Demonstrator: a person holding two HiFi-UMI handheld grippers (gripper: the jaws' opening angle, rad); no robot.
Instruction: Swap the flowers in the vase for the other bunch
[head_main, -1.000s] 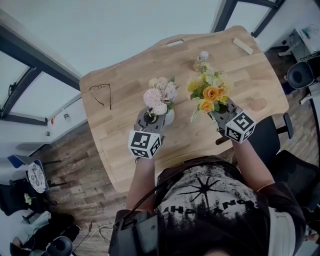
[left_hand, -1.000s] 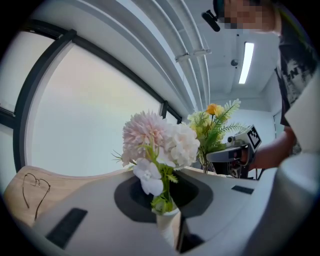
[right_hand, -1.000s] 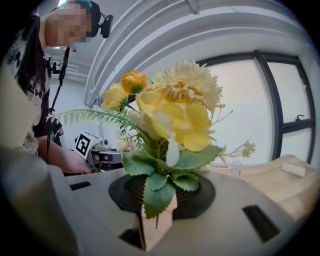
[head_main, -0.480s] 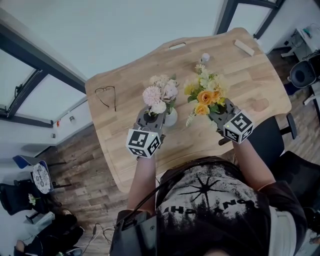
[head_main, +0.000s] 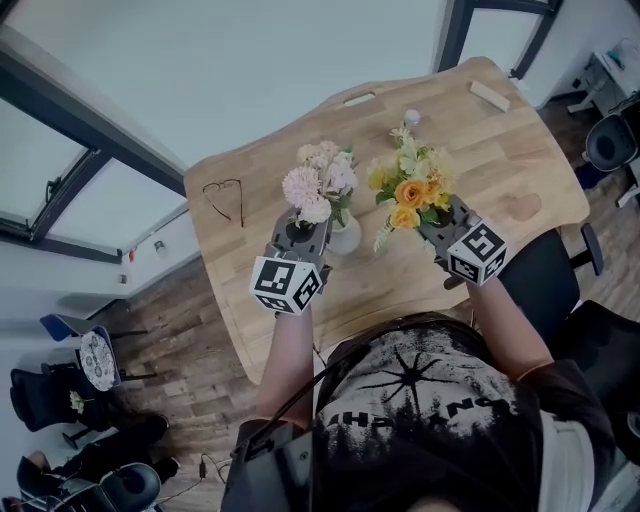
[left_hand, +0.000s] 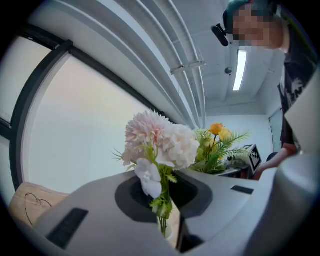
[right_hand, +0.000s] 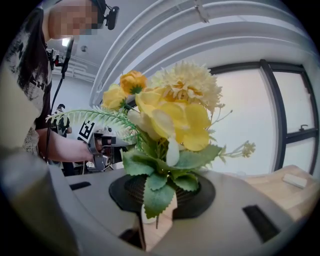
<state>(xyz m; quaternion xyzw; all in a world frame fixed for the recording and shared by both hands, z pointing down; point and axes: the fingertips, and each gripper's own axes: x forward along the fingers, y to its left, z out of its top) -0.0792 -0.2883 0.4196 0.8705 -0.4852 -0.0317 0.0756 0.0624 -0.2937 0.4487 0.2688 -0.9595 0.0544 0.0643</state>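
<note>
My left gripper (head_main: 302, 230) is shut on the stems of a pink and white bunch (head_main: 318, 183), held upright just over the small white vase (head_main: 345, 236). In the left gripper view the blooms (left_hand: 159, 140) rise above the jaws, and the thin green stems (left_hand: 163, 220) are pinched between them; the vase rim (left_hand: 168, 233) peeks out below. My right gripper (head_main: 436, 222) is shut on the stems of a yellow and orange bunch (head_main: 410, 185), held upright to the right of the vase. In the right gripper view that bunch (right_hand: 172, 117) fills the middle.
On the wooden table (head_main: 520, 170), a pair of glasses (head_main: 226, 197) lies at the left and a small bottle (head_main: 410, 117) stands at the back. A pale block (head_main: 489, 95) lies at the far right corner. A dark chair (head_main: 545, 275) stands at the table's right side.
My left gripper has risen with the pink bunch, drawing its stems up out of the vase. The right gripper and the yellow bunch have stayed in place.
</note>
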